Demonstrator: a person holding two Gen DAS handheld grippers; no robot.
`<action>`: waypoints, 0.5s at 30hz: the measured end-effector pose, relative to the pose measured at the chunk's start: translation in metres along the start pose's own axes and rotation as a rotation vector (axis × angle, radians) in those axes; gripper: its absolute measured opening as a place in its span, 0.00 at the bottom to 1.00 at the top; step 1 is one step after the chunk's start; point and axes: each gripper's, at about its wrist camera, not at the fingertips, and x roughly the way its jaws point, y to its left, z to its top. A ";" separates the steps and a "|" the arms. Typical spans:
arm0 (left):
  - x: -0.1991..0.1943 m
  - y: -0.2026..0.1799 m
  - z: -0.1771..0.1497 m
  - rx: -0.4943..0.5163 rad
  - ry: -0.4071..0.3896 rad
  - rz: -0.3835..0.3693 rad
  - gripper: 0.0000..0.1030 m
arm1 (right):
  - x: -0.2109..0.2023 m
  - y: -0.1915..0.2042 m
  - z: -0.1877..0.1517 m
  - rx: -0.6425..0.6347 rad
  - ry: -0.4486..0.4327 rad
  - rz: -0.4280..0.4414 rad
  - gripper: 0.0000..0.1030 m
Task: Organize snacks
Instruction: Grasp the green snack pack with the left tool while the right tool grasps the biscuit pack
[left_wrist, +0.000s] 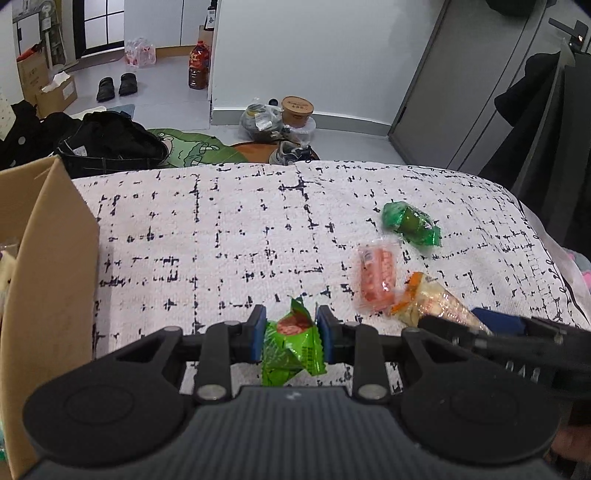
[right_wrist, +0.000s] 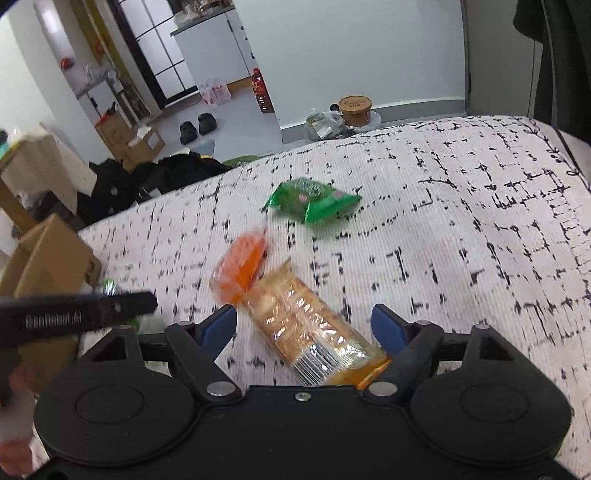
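1. My left gripper (left_wrist: 290, 334) has its blue pads closed against the two sides of a green snack packet (left_wrist: 291, 343), pinched across the middle with the crimped ends free. The packet sits near the front edge of the patterned bed cover (left_wrist: 221, 229); whether it is lifted off the cloth I cannot tell.
2. My right gripper (right_wrist: 304, 325) is spread wide, holding nothing, with the cracker packet (right_wrist: 306, 328) lying slantwise between its fingers near the cover's front edge; the pads are apart from the wrapper.
3. The cardboard box (left_wrist: 48, 280) stands at the left edge of the cover, its near wall tall beside me. I judge it to be where the snacks go.
4. To do the carry well, I would keep the pinch firm but not crushing, raise the packet above the box wall before swinging left, and release only once it is over the opening.
5. For the crackers, I would turn my right fingers square across the packet's narrow width before closing; a slanted grip risks the slick wrapper sliding out.
6. The orange packet (right_wrist: 242, 267) touches the crackers' far end, so I would lift straight up. The second green packet (right_wrist: 312, 201) lies farther back, well apart.
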 end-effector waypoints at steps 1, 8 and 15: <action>0.000 0.000 0.000 0.001 0.000 0.001 0.28 | -0.001 0.002 -0.002 -0.008 0.008 -0.008 0.73; -0.007 0.000 -0.003 0.012 0.002 -0.014 0.28 | -0.012 0.009 -0.012 -0.019 0.050 -0.093 0.35; -0.023 0.002 -0.007 0.026 -0.012 -0.037 0.28 | -0.039 0.012 -0.014 0.072 0.008 -0.099 0.34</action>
